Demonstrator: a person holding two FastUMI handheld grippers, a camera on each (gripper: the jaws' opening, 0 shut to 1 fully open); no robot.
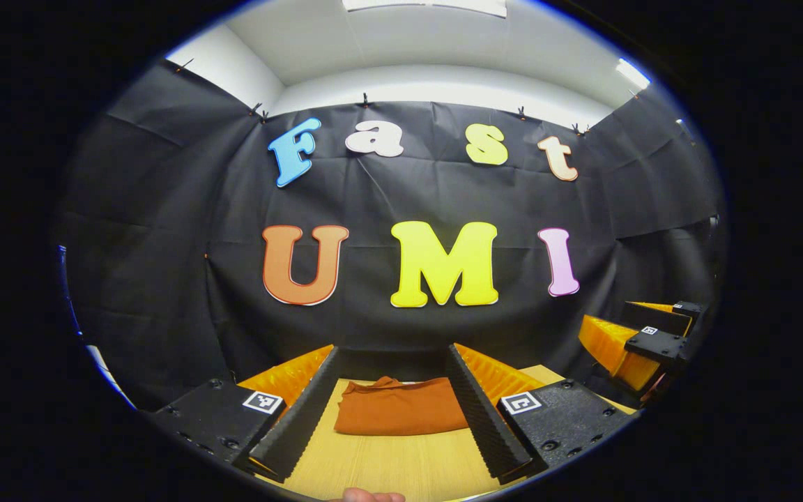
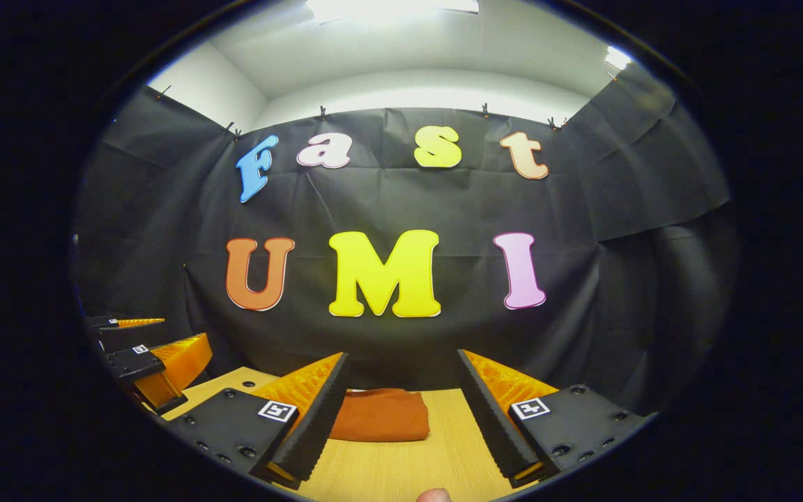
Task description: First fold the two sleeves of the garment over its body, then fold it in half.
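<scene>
A rust-orange garment (image 1: 401, 410) lies folded into a compact rectangle on the wooden table (image 1: 387, 464), near the far edge by the black wall. In the left gripper view my left gripper (image 1: 393, 401) is open, its fingers standing apart on either side of the garment and nearer than it, touching nothing. In the right gripper view the same folded garment (image 2: 382, 417) lies just right of the left finger, and my right gripper (image 2: 401, 403) is open and holds nothing. The right gripper (image 1: 642, 345) also shows at the right of the left gripper view, and the left gripper (image 2: 150, 355) at the left of the right gripper view.
The black cloth wall (image 1: 401, 209) rises right behind the garment at the table's far edge. Bare wood (image 2: 443, 453) stretches between the grippers and the garment. A fingertip (image 1: 372, 496) shows at the bottom edge of the left gripper view.
</scene>
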